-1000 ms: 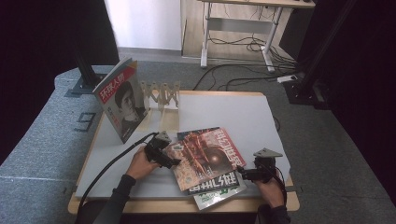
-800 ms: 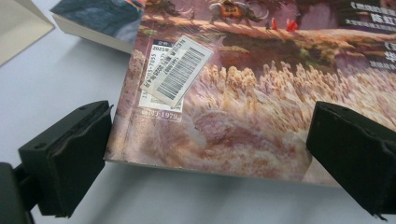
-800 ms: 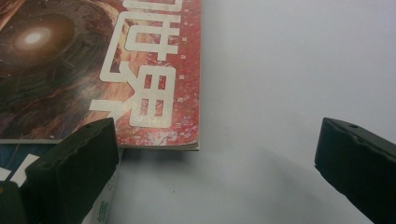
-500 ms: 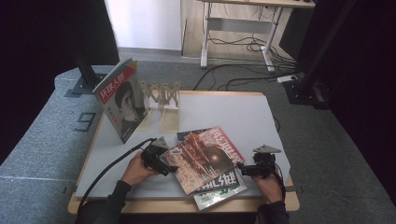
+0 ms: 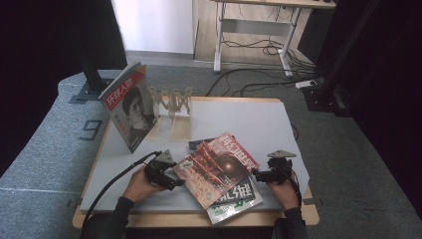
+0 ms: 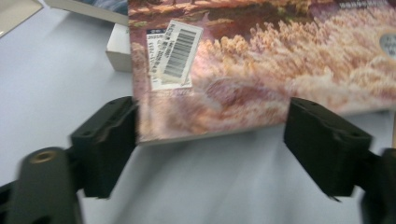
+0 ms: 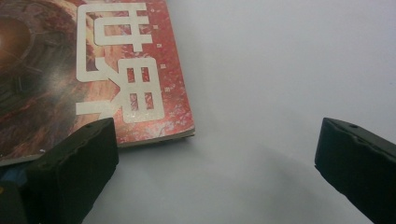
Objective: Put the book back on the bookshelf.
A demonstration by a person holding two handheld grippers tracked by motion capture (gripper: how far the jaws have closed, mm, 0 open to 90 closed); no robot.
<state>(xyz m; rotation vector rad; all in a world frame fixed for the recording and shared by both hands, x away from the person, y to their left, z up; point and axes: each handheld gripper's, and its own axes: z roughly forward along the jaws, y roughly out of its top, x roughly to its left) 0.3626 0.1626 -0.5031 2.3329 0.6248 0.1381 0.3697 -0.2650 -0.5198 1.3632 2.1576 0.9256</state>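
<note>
Magazines lie in a loose pile near the front edge of the white surface, and the top one, a red magazine with a fiery cover, sits skewed across the others so that its corners overhang them. That skew looks useful: one corner juts toward each hand, giving an edge to take hold of.

From the left gripper view, the left tool has its jaws set either side of the barcode corner of that red magazine. They have just been closing, the corner lies between them, and one jaw appears to touch the edge while the other stands clear, so nothing is clamped yet. My guess is that the person means to pinch this corner and lift or slide the cover off the pile.

The right tool hangs with its jaws wide apart over bare surface, just beside the corner with the big white characters, holding nothing.

Under the red one, a green-edged magazine pokes out toward the front.

Farther back stands a wooden rack of zigzag slats; one portrait magazine leans upright against its left end, and the other slots look empty, presumably waiting for the pile.
</note>
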